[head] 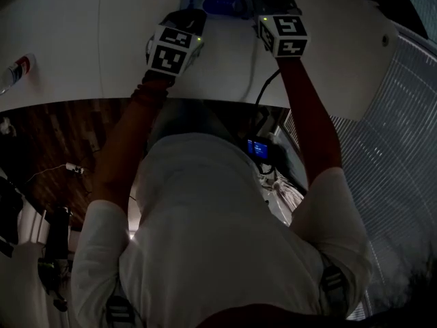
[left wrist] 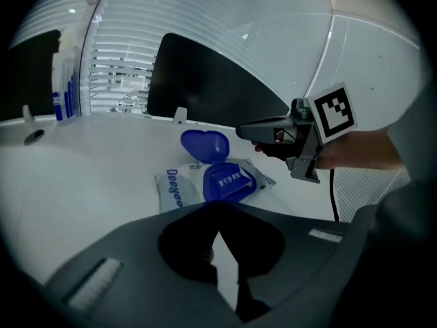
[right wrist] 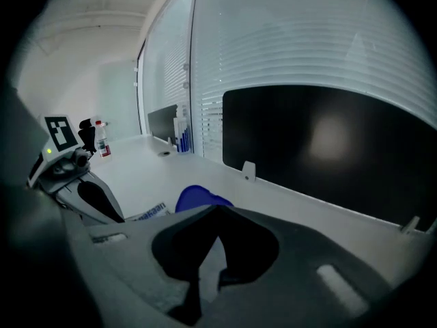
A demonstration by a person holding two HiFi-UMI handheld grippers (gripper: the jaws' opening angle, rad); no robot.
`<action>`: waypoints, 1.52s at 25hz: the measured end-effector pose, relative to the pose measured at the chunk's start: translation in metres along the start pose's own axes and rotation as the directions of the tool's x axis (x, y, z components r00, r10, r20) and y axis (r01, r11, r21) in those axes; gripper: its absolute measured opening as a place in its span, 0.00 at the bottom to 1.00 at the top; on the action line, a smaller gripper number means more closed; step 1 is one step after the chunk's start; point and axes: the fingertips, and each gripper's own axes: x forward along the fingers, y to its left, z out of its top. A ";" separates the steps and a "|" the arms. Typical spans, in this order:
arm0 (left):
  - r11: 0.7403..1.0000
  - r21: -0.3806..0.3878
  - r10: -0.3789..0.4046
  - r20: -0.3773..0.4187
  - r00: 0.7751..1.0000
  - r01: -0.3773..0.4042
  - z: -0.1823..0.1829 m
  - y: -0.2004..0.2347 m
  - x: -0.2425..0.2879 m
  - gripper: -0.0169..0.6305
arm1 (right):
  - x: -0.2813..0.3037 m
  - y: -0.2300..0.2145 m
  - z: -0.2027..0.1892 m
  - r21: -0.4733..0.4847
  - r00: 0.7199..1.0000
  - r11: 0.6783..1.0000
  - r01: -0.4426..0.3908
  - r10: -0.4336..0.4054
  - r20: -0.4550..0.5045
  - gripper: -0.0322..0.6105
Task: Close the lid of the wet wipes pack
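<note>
Left tongs (left wrist: 218,233) face open wipes pack (left wrist: 179,190) near table's (left wrist: 82,183) far edge.

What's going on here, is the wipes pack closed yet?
Not yet. A person holds a gripper in each hand over a white table. The wipes pack lies flat on it with its blue lid flipped up. The right gripper hovers just beside the raised lid, with no clear contact. The left gripper sits short of the pack's near side. Both have their jaws together and hold nothing.
</note>
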 end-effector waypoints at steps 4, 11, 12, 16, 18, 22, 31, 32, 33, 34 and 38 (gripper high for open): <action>1.000 -0.002 0.002 -0.039 0.999 -0.002 -0.010 0.002 0.007 0.03 | 0.012 -0.013 -0.006 -0.002 1.000 1.000 0.008 -0.008 -0.026 0.05; 1.000 0.006 0.008 -0.072 0.997 -0.008 -0.016 0.003 0.018 0.03 | 0.028 -0.040 -0.010 -0.027 0.998 0.999 0.026 -0.027 -0.060 0.05; 1.000 0.005 0.009 -0.075 0.997 -0.008 -0.017 0.004 0.018 0.03 | 0.031 -0.042 -0.011 -0.034 0.997 0.999 0.022 -0.024 -0.068 0.05; 1.000 0.010 0.001 -0.074 0.997 -0.001 -0.016 0.004 0.021 0.03 | 0.044 -0.049 -0.016 -0.059 0.996 0.998 -0.001 -0.004 -0.094 0.05; 1.000 0.011 -0.001 -0.076 0.997 0.002 -0.016 0.004 0.022 0.03 | 0.048 -0.050 -0.018 -0.066 0.994 0.998 -0.023 0.016 -0.106 0.05; 1.000 0.005 -0.003 -0.088 0.996 0.003 -0.018 0.005 0.022 0.03 | 0.053 -0.047 -0.020 -0.071 0.991 0.995 -0.068 0.059 -0.123 0.05; 1.000 0.011 -0.011 -0.085 0.996 0.012 -0.018 0.004 0.022 0.03 | 0.035 -0.035 0.002 -0.062 0.980 0.978 -0.199 0.199 -0.008 0.05; 1.000 0.012 -0.011 -0.084 0.996 0.012 -0.018 0.004 0.022 0.03 | 0.030 -0.032 0.006 -0.069 0.977 0.975 -0.213 0.214 0.002 0.05; 1.000 0.012 -0.011 -0.084 0.996 0.012 -0.018 0.004 0.022 0.03 | 0.026 -0.028 0.009 -0.079 0.973 0.970 -0.228 0.230 0.007 0.05; 1.000 0.011 -0.009 -0.086 0.996 0.010 -0.018 0.004 0.022 0.03 | 0.022 -0.024 0.011 -0.091 0.969 0.965 -0.244 0.246 0.011 0.05; 1.000 0.005 0.001 -0.101 0.995 0.000 -0.021 0.008 0.024 0.03 | 0.007 -0.004 0.016 -0.124 0.947 0.940 -0.318 0.322 0.014 0.05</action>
